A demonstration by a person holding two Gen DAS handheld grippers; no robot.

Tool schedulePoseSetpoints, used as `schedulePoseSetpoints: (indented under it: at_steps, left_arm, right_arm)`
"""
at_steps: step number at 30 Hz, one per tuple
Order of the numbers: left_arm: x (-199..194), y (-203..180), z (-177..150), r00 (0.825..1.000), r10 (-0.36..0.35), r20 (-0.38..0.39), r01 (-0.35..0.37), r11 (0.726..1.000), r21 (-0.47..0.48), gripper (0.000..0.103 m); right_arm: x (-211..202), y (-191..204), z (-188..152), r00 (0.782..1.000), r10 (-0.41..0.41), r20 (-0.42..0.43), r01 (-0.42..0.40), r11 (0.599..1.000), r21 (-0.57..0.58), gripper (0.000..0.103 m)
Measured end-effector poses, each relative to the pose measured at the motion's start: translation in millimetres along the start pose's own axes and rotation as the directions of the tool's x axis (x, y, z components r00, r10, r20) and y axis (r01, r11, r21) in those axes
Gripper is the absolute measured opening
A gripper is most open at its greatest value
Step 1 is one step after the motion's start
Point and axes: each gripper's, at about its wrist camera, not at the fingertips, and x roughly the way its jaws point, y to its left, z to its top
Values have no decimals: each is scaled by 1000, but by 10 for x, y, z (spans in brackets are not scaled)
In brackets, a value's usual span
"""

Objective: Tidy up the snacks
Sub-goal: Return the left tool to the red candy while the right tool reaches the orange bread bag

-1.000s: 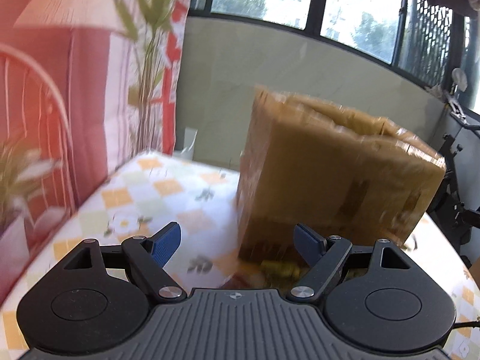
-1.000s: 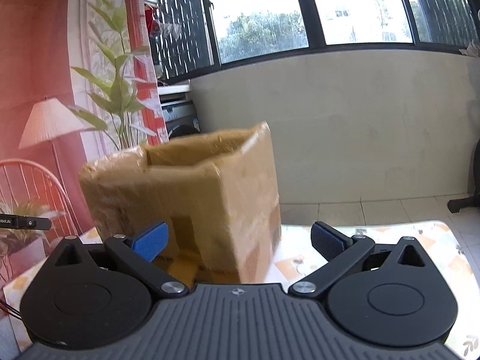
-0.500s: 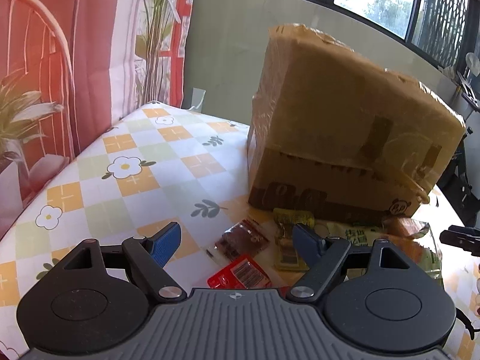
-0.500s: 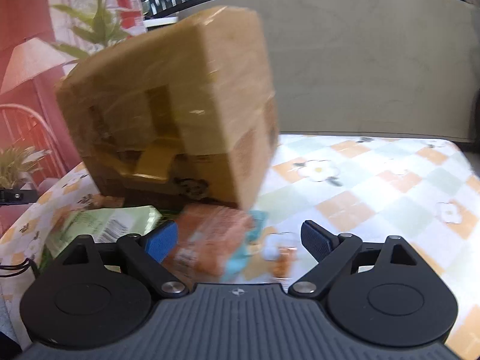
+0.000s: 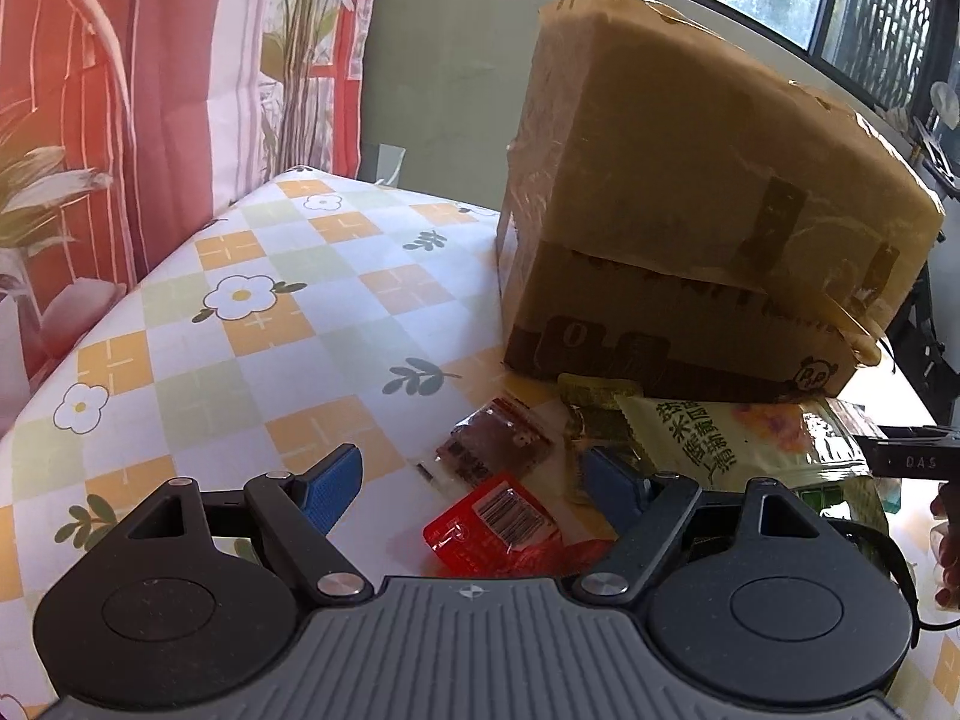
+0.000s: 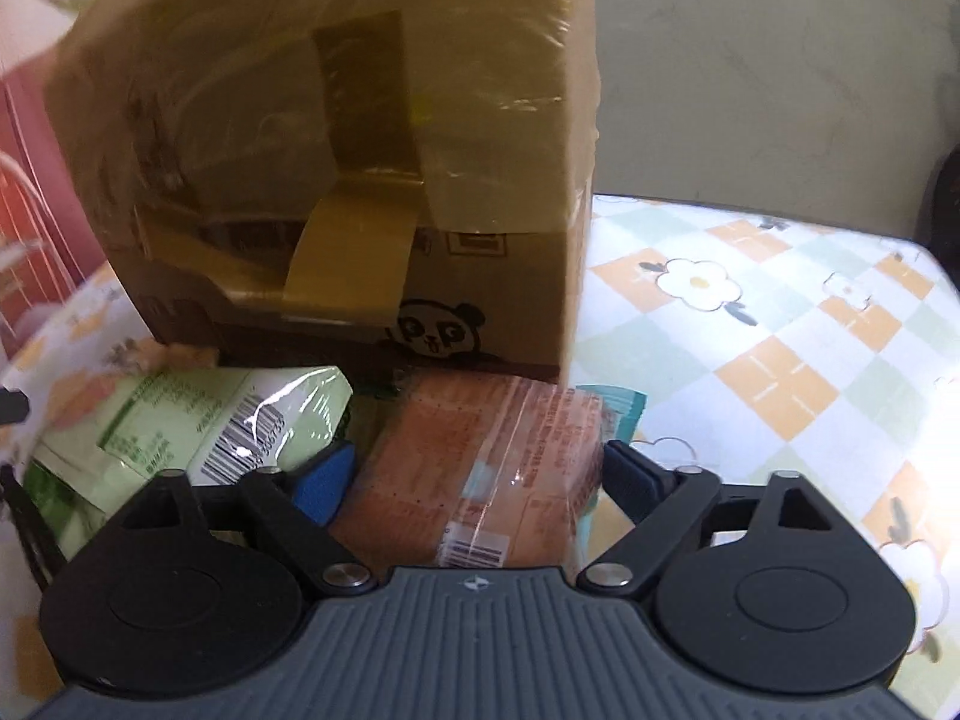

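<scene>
Right gripper (image 6: 477, 474) hangs wide open around an orange snack pack (image 6: 480, 468), barcode showing, in front of the taped cardboard box (image 6: 348, 168) (panda logo low down); green snack bag (image 6: 180, 426) lies alongside on the checkered tablecloth (image 6: 780, 348).

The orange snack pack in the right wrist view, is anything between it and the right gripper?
Nothing visible. The orange snack pack lies between the open fingers of the right hand-held gripper, in front of the cardboard box.
</scene>
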Motion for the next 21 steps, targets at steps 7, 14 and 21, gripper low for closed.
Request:
schedulePoseSetpoints:
  at_steps: [7,14,21]
  left_arm:
    - [22,36,-19,1000,-2,-10,1,1000,-20,83]
    - [99,-12,-68,998,-5,-61,5,1000,-10,83]
    - [125,-36,-129,996,-17,-88,16,1000,-8,83]
  right_arm:
    - [-160,-45,-17,999,22,30,-21,1000,-21,75]
    - [-288,5,-70,997,42,64,-39,998,-49,75]
    - [-355,-10,-116,995,54,80,-50,997,-55,75]
